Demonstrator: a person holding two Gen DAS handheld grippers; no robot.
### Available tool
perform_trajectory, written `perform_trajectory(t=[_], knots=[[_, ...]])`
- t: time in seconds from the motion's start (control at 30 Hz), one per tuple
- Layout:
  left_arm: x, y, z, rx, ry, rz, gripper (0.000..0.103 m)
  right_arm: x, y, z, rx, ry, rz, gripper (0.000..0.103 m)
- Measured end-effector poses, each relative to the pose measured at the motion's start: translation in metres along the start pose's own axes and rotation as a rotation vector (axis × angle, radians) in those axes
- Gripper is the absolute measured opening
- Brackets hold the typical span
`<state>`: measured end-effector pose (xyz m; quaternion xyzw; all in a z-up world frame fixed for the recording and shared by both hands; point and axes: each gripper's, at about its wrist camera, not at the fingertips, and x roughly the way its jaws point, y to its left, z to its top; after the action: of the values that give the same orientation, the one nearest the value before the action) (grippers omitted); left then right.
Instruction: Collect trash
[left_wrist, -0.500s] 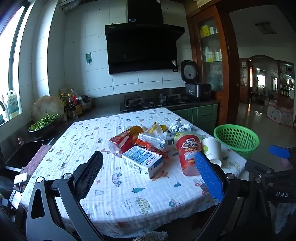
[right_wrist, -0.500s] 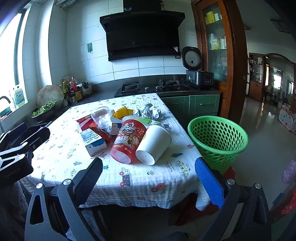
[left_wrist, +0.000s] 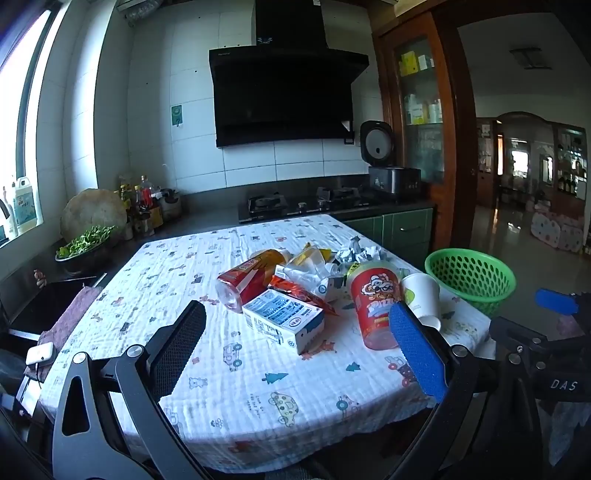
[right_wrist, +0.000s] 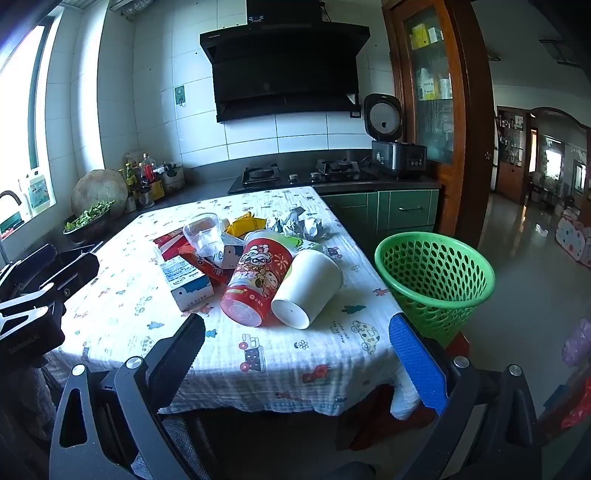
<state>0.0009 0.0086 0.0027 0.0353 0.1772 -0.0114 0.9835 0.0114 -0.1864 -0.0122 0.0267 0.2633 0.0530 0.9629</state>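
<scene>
Here, my right gripper (right_wrist: 295, 354), jaws wide and empty, sits nearest the white cup (right_wrist: 308, 286), which lies on its side, base toward me.

Daylight enters from the window (left_wrist: 22, 122) at left, which is overexposed to white in both views. The tablecloth (left_wrist: 207, 280) is evenly bright, with soft shadows under the litter. The foreground is dim. Strong fisheye bending curves the walls at the edges. Focus is sharp, with no motion blur.
</scene>
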Motion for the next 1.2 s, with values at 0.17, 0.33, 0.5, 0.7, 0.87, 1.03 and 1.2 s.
perform_trajectory(t=[0.17,0.33,0.5,0.7,0.87,1.03,1.2], knots=[[-0.004,-0.005,0.000,0.007,-0.002,0.003,0.098,-0.005,-0.004,-0.001,0.004,0.005,-0.001,0.097],[-0.005,-0.007,0.002,0.007,0.005,-0.001,0.098,-0.004,-0.003,0.000,0.003,0.002,-0.003,0.097],[-0.001,-0.005,-0.004,0.004,0.012,0.002,0.098,-0.005,-0.002,0.001,0.002,0.002,-0.005,0.097],[0.000,-0.007,-0.005,0.005,0.017,0.003,0.098,-0.005,-0.003,0.001,0.003,0.002,-0.004,0.097],[0.001,-0.005,-0.007,0.002,0.016,0.001,0.098,-0.005,-0.002,0.002,0.003,0.002,-0.003,0.097],[0.001,-0.005,-0.007,0.004,0.016,0.002,0.098,-0.006,-0.003,0.002,0.003,-0.001,-0.003,0.097],[0.001,-0.005,-0.008,0.004,0.015,0.003,0.098,-0.006,-0.003,0.002,0.004,-0.002,-0.003,0.097]])
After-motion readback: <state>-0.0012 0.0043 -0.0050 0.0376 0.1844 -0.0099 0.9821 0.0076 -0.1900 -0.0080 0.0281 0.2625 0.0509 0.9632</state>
